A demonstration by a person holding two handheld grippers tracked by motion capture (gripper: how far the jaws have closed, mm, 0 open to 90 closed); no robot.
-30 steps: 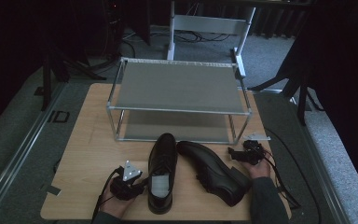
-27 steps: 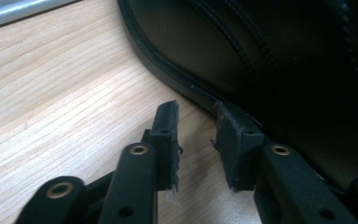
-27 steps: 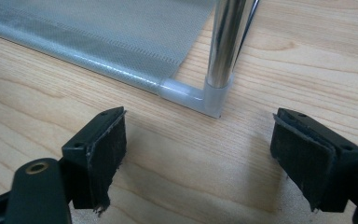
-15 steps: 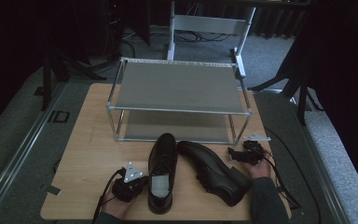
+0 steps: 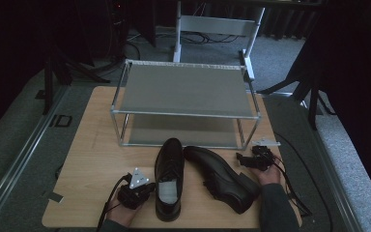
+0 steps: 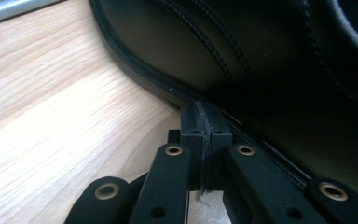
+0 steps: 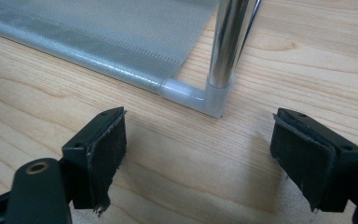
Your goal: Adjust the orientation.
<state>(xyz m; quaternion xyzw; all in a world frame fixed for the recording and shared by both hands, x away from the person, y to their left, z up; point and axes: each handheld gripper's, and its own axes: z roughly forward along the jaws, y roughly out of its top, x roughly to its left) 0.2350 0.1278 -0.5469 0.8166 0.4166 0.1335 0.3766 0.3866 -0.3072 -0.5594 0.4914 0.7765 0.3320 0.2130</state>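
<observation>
On the wooden table (image 5: 92, 159), at about 7 o'clock from its centre in the high view, the left gripper (image 5: 136, 192) sits in the person's left hand (image 5: 123, 215), its grey three-cornered plate on top. From above it lies just beside the left black shoe (image 5: 168, 180), but whether the two touch cannot be told there. The left gripper view settles more: the two black jaws are pressed together with nothing between them, and their tips (image 6: 204, 135) lie against the stitched lower edge of the shoe's dark leather side (image 6: 242, 60), low over the wood grain (image 6: 51, 116).

The left shoe stands at 6 o'clock, toe pointing to 12 o'clock toward the rack, its pale insole facing up. Beside it the right black shoe (image 5: 220, 178) lies slanted, its toe toward 11 o'clock, near the other shoe's toe, and its heel toward 5 o'clock.

Behind both stands the two-shelf rack (image 5: 186, 104), with grey mesh shelves in a chrome frame.

At 4 o'clock the right gripper (image 5: 251, 159) rests in the right hand (image 5: 266, 173), close to the rack's front right leg. The high view leaves its jaws unclear; the right gripper view shows them wide apart and empty, with the chrome leg (image 7: 228, 42), its plastic corner foot and the lower shelf's edge (image 7: 98, 42) just ahead.
</observation>
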